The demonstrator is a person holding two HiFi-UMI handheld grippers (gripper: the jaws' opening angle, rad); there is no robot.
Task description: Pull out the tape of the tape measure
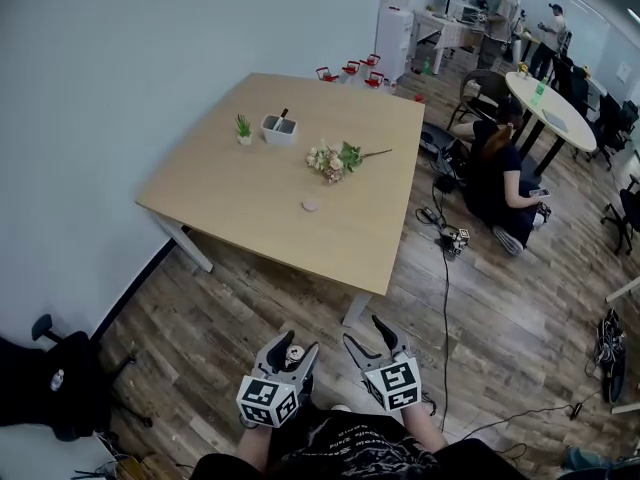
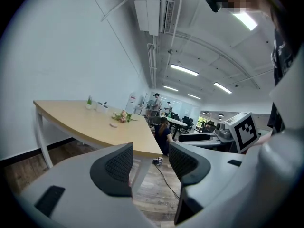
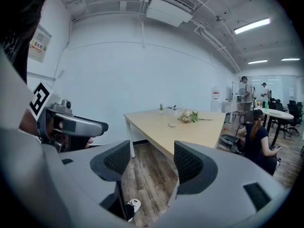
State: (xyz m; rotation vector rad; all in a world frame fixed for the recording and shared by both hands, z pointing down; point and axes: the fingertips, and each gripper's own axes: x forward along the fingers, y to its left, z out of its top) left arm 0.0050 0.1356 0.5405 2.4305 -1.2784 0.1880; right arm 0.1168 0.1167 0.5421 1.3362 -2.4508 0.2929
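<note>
- The left gripper and right gripper both have their jaws spread, with nothing between them.
- We hold them low, well apart from the desk.
- What we take for the tape measure, a small pale disc, lies between the flowers and the desk's near edge.
- Nothing is begun yet. Next we must approach, steady it with one gripper and pinch its tab with the other.

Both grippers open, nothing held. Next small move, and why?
Probably step up to the wooden table and bring the left gripper toward the small round object near the flowers, likely the tape measure. Left and right gripper both hang over the floor short of the table, jaws apart, empty.
</note>
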